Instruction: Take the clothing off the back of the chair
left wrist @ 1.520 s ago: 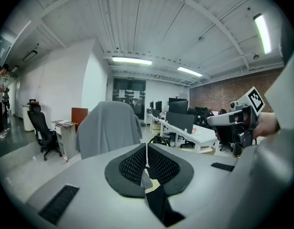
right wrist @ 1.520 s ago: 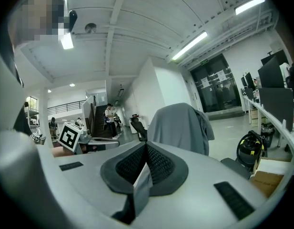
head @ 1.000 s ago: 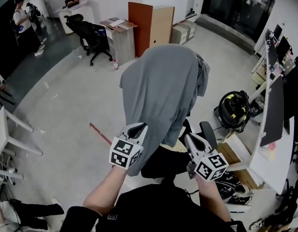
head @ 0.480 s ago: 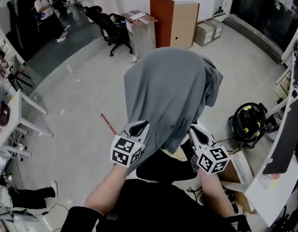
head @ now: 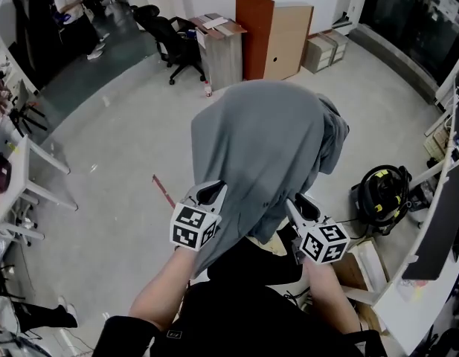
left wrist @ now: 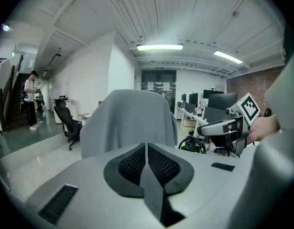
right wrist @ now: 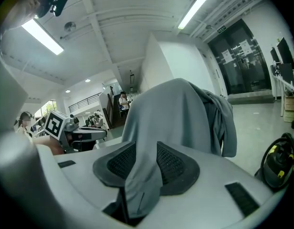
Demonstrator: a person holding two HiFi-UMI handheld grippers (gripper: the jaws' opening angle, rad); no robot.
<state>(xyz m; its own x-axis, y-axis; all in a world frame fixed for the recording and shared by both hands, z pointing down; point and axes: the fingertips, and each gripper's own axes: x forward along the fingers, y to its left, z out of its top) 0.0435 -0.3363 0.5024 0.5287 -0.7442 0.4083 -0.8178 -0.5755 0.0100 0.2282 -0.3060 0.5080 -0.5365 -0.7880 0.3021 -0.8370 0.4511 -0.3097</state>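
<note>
A grey garment [head: 266, 147] hangs in a tall hump over the chair back, which it hides; a black seat [head: 248, 257] shows beneath. My left gripper [head: 213, 191] is shut on the garment's lower left edge, with a thin strip of cloth [left wrist: 127, 118] pinched between its pads [left wrist: 147, 149]. My right gripper [head: 297, 203] is at the lower right edge. Its jaws have just been opening: the pads stand apart, and a loose fold of the cloth [right wrist: 180, 113] lies between them [right wrist: 139, 156]. Each gripper view shows the other gripper: the right one [left wrist: 228, 125] and the left one [right wrist: 65, 128].
A black office chair [head: 173, 43] and a wooden cabinet [head: 277, 36] stand at the back, with cardboard boxes [head: 326, 50] beside them. A yellow-and-black vacuum [head: 382, 192] sits at the right. White desks [head: 21, 162] line the left. A person [head: 73, 13] stands far left.
The head view has swung, so the room slid across behind the garment. Both grippers and the cloth have drifted slightly right in the picture. The left gripper keeps its hold.
</note>
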